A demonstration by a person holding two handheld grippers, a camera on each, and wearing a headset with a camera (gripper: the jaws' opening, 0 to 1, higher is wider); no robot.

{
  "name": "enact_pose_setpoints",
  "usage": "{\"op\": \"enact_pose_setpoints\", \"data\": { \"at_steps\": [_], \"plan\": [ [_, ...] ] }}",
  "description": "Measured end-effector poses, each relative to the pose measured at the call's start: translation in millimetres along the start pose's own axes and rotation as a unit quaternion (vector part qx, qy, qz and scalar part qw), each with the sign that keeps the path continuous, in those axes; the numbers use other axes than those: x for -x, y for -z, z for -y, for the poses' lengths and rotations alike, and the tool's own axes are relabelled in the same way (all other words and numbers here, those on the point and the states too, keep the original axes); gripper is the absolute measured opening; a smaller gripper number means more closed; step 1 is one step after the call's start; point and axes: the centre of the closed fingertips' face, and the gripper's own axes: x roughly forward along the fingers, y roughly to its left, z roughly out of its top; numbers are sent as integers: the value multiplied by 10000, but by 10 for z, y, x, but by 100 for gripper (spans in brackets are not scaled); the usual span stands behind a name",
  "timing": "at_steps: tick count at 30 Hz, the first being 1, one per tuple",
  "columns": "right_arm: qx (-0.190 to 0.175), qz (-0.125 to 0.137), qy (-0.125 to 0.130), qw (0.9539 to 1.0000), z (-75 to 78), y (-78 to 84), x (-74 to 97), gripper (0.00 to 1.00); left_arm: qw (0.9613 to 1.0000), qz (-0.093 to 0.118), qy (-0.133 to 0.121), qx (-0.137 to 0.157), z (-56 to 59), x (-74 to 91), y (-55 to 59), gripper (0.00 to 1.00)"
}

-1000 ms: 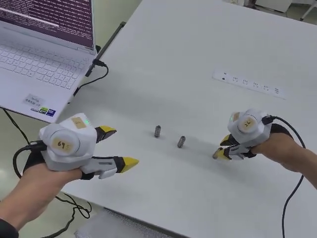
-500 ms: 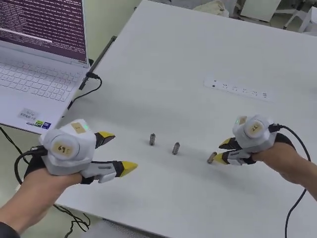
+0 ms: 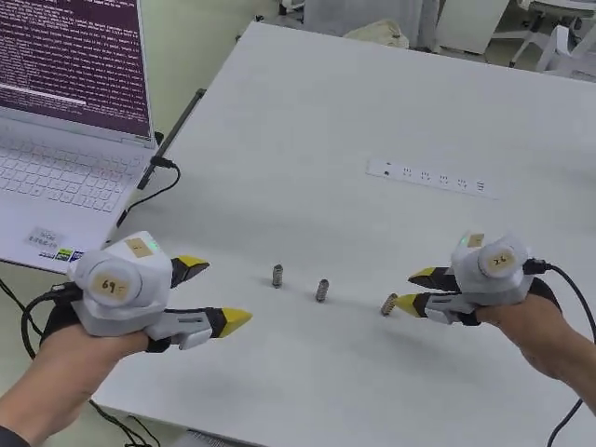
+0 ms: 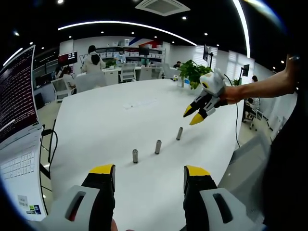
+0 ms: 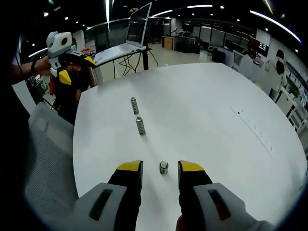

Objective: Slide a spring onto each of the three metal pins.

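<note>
While both grippers are held open, three pins are seen in a row on the table

Far left: a laptop [image 3: 65, 140] is set open at the edge of the white table [image 3: 307, 112], screen lit with lines of text.

The left gripper [image 3: 216, 292] is held in a hand over the near-left edge of the table. Its jaws are spread wide and nothing is caught between them. The yellow tips are pointed toward the pin row, and the gripper is positioned well apart from the pins.

The left pin [image 3: 277, 276] is stood upright on the table, with a coil wound around it. The middle pin [image 3: 322, 290] is stood near it to the right, also upright and also wrapped in a coil. Coils on both are seen clearly in the right gripper view. The right pin [image 3: 389, 304] is set farther right, with a wider gap than between the first two. It looks tilted in the head view. It is seen nearly end-on in the right gripper view, so whether a spring is on it cannot be told for sure.

The right gripper [image 3: 413, 290] is held in the other hand, low over the table, jaws parted. In its own view the right pin is seen just ahead of the two tips, in line with the gap, with clearance on each side. Nothing is gripped.

A power strip [image 3: 426, 177] is laid flat on the table beyond the right gripper, well apart from the pins.
</note>
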Motion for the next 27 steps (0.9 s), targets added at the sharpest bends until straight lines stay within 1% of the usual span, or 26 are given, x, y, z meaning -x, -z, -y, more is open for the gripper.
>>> {"op": "enact_pose_setpoints", "data": {
  "at_steps": [6, 9, 12, 17, 20, 22, 27],
  "plan": [
    [-196, 194, 161, 9995, -18, 22, 109, 30, 10000, 24, 41, -4, 39, -48, -31, 52],
    [-299, 282, 290, 9987, -29, 46, 171, 31, 10000, 27, 68, -16, 61, -64, -51, 52],
    [-460, 472, 401, 9970, -64, 44, 254, 32, 10000, 17, 85, -47, 67, -74, -66, 52],
    [-493, 579, 477, 9960, -180, 76, 365, 35, 9999, 71, 83, -50, 60, -79, -136, 52],
    [-554, 631, 526, 9951, -229, 92, 415, 37, 9999, 101, 70, -40, 46, -87, -157, 52],
    [-632, 710, 590, 9937, -283, 103, 475, 38, 9999, 128, 57, -34, 53, -87, -184, 52],
    [-702, 753, 655, 9925, -412, 147, 585, 43, 9998, 179, 28, -50, 49, -84, -226, 52]
  ]
}}
